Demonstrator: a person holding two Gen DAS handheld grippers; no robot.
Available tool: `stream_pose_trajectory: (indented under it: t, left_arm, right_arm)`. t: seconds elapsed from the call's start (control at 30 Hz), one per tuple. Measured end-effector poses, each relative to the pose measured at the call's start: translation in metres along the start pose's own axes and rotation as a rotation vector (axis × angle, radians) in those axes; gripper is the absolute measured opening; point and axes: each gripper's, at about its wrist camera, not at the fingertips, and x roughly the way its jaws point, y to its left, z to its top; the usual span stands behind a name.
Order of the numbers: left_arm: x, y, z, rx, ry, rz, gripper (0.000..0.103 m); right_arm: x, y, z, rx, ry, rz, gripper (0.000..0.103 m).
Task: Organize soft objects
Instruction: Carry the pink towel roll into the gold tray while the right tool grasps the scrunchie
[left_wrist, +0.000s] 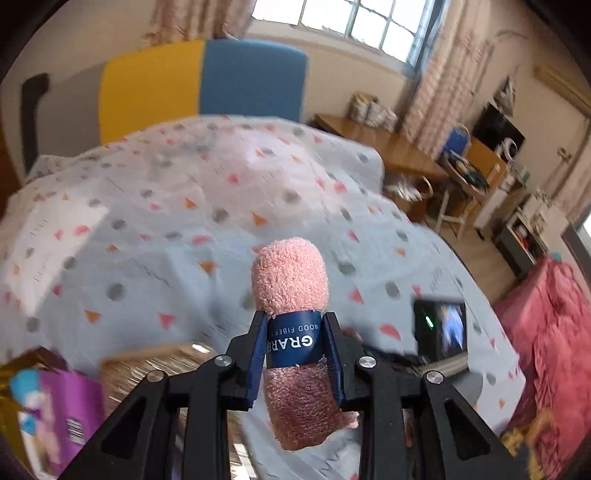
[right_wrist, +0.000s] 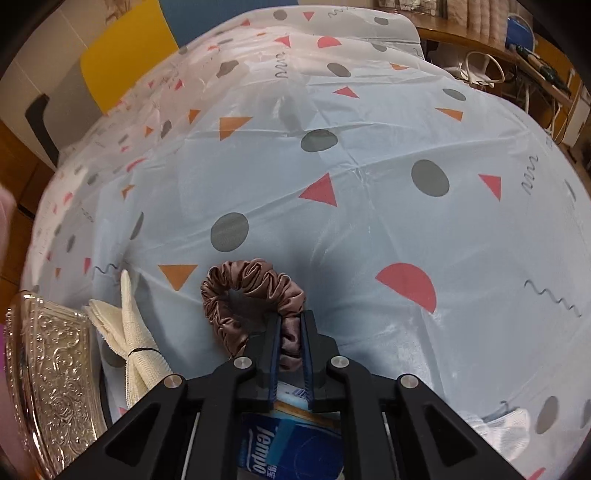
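I have the left gripper (left_wrist: 295, 343) clamped on the blue band of the pink rolled towel (left_wrist: 291, 284), held above the patterned sheet (left_wrist: 147, 221). My right gripper (right_wrist: 290, 325) pinches the brown scrunchie (right_wrist: 247, 291), whose loop extends ahead and left, beside the cream cloth (right_wrist: 129, 339).

Embossed silver tray (right_wrist: 51, 373) at eight o'clock; Tempo tissue pack (right_wrist: 291, 443) at six; yellow-blue headboard (left_wrist: 201, 85) at twelve.

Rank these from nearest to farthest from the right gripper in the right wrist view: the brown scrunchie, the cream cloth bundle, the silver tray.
1. brown scrunchie, clamped in the right gripper.
2. cream cloth bundle, on its left.
3. silver tray, farther left at the edge.
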Motion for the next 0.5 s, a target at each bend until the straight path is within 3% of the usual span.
stream_pose_trajectory:
  t: [0.1,0.23,0.5]
  left_arm:
    - [-0.017,0.029,0.015,-0.046,-0.036,0.04,0.03]
    - [-0.045,0.078,0.023,-0.102,-0.09,0.112,0.03]
    - [-0.095,0.187,0.0,-0.242,-0.138,0.247,0.03]
  right_arm:
    - [-0.003,0.0,-0.003,-0.014,-0.022,0.002,0.009]
    - [-0.002,0.013,-0.007,-0.093,-0.049,-0.06,0.009]
    - [-0.002,0.023,-0.01,-0.193,-0.077,-0.134,0.009]
